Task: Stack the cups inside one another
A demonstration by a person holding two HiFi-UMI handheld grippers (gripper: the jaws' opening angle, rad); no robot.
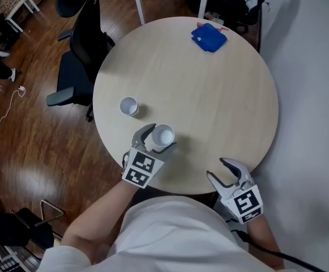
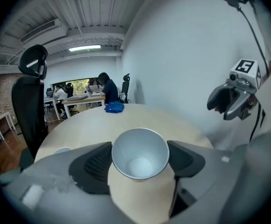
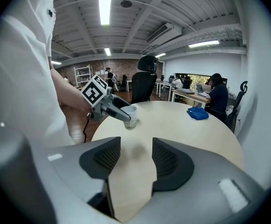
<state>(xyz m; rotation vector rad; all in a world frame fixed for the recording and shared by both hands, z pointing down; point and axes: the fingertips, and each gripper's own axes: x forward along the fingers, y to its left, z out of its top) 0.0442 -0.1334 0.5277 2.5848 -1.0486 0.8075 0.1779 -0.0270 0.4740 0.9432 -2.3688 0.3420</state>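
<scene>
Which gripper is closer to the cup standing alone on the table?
Left. The left gripper, gripping a second cup, is just beside the lone cup; the right gripper is farther off, at the table's near edge.

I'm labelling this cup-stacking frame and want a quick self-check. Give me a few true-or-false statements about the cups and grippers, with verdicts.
1. The left gripper is shut on a cup. True.
2. The two cups are already nested. False: the second cup stands alone on the table, apart from the gripped one.
3. The right gripper holds the blue cloth. False: its jaws are apart with nothing between them, and the blue cloth lies at the table's far side.
4. Both cups have their mouths facing up. True.
</scene>
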